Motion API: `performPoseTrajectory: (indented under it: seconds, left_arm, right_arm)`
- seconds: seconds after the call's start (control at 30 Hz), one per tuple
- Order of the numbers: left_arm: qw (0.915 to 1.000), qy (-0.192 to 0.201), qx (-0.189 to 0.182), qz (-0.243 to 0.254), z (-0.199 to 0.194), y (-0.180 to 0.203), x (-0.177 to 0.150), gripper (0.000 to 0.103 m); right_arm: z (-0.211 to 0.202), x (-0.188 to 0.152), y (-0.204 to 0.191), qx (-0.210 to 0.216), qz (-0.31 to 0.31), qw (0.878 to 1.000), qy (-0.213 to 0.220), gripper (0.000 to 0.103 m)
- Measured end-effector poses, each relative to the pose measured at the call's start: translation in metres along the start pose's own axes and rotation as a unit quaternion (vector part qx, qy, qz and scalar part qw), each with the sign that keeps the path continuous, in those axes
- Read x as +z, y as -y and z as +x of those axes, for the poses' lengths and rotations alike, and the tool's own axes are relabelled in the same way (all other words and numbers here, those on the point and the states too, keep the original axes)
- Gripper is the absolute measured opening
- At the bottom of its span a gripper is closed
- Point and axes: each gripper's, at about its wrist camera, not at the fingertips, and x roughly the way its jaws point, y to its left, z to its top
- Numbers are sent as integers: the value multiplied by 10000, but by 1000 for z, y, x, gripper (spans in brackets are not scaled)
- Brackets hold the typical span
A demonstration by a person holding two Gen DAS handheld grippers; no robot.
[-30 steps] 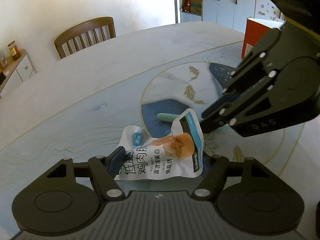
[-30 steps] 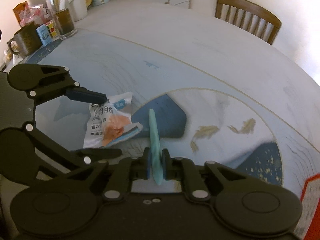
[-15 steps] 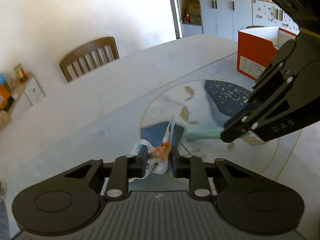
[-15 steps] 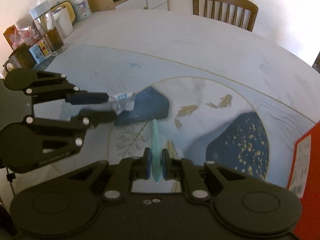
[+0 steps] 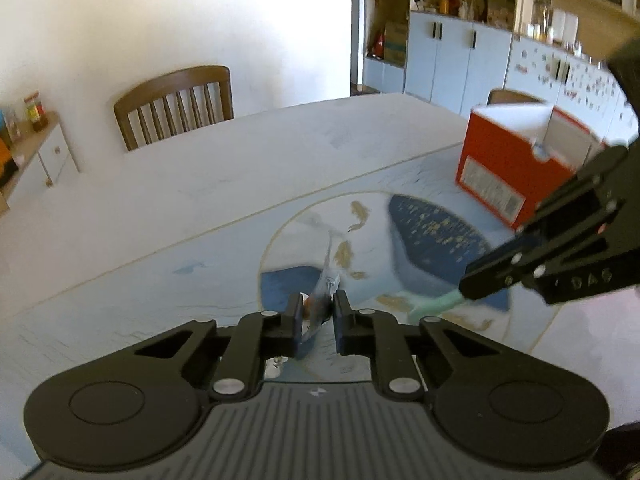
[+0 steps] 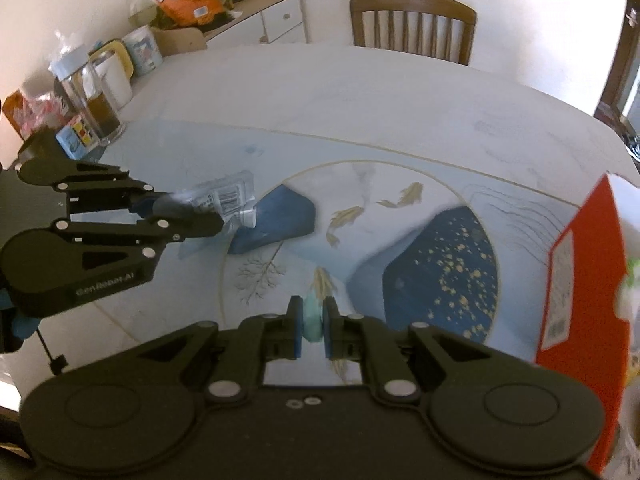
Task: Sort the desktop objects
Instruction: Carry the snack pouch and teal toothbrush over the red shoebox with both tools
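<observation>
My left gripper [image 5: 317, 312] is shut on a crumpled snack packet [image 5: 320, 304] and holds it above the table; in the right wrist view the left gripper [image 6: 188, 216] carries the packet [image 6: 226, 200] with its barcode side showing. My right gripper [image 6: 312, 320] is shut on a pale green stick-like object [image 6: 313, 316], lifted off the table; it shows in the left wrist view [image 5: 432, 305] under the right gripper [image 5: 472, 284]. An open red box [image 5: 516, 164] stands at the right, also seen in the right wrist view [image 6: 580, 280].
The table has a blue mat with fish patterns [image 6: 400, 240]. A glass jar [image 6: 92, 96], a kettle [image 6: 114, 70], a small cube box [image 6: 76, 142] and snack bags stand at the far left. Wooden chairs [image 5: 176, 104] sit behind the table.
My left gripper closed on the packet and lifted it off the table. Both grippers rose and swung right, toward the red box, each carrying its object.
</observation>
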Motion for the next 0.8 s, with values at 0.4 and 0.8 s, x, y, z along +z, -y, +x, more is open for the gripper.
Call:
performPoseTrajectory:
  seconds: [0.4, 0.8]
  left_arm:
    - [9971, 97, -581, -489, -22, 24, 22, 13]
    - [9945, 266, -981, -245, -33, 74, 58, 13]
  right_arm:
    - [-50, -16, 18, -83, 492, 9982, 318, 9]
    - [-112, -28, 45, -343, 766, 9929, 840, 9]
